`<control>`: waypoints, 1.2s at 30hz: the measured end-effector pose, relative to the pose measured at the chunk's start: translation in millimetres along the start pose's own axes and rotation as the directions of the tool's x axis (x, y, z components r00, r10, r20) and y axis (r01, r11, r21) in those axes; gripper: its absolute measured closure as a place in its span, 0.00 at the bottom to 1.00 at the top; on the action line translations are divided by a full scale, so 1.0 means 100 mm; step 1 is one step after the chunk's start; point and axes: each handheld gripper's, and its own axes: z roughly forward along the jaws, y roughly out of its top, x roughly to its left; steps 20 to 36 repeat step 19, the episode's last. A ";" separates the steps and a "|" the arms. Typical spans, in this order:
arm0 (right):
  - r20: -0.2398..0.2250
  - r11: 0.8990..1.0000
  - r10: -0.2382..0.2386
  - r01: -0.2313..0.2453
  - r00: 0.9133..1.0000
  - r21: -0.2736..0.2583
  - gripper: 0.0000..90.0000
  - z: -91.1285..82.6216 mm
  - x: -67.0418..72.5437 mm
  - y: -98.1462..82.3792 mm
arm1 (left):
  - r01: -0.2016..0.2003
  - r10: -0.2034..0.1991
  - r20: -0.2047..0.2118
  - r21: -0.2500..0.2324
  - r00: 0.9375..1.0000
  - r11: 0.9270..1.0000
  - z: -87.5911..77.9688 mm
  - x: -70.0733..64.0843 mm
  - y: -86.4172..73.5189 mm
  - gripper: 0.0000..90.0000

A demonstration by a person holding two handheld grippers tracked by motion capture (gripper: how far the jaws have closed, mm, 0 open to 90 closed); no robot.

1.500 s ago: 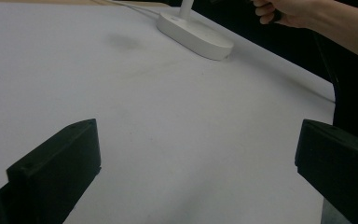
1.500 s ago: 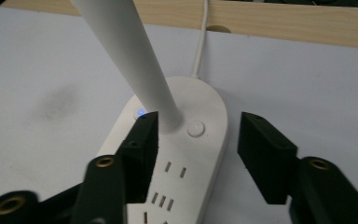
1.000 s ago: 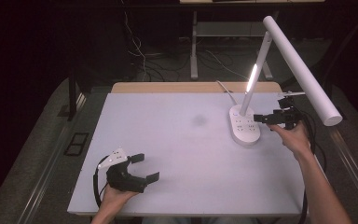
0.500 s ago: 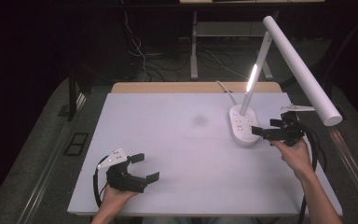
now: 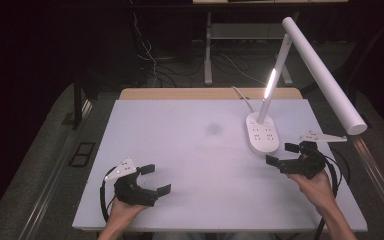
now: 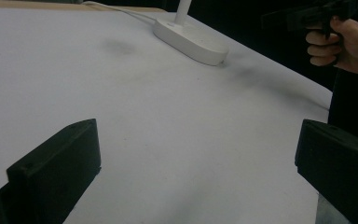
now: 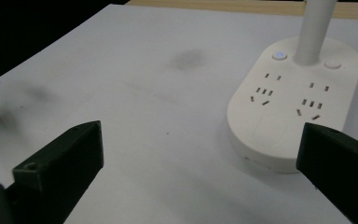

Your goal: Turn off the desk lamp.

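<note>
— From here, what's in the way on that worktop (image 5: 190,150)?

— Just the lamp base (image 5: 262,133), at the far right. Everything left of the lamp base is bare white surface, wide open right across.

— And above it?

— The lamp stem (image 5: 275,82) rises from the base's far end, and the long lamp head (image 5: 324,75) slants out over the right edge, so overhead room right of the base is cramped.

— The right tool (image 5: 289,154)?

— Just beside the base's near end, apart from it, jaws spread. The left tool (image 5: 152,179) sits well away from the base, with free surface all round.
</note>
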 end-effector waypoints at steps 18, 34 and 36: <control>-0.029 1.000 -0.006 0.005 1.000 -0.025 0.01 -0.14 0.28 -0.53 | 0.000 0.000 -0.003 0.002 1.000 1.000 0.01 0.01 0.00 0.00; -0.028 1.000 -0.007 0.006 1.000 -0.020 0.01 -0.14 0.28 -0.56 | -0.002 0.002 -0.003 0.004 1.000 1.000 0.01 0.01 0.00 0.00; -0.028 1.000 -0.007 0.006 1.000 -0.020 0.01 -0.14 0.28 -0.56 | -0.002 0.002 -0.003 0.004 1.000 1.000 0.01 0.01 0.00 0.00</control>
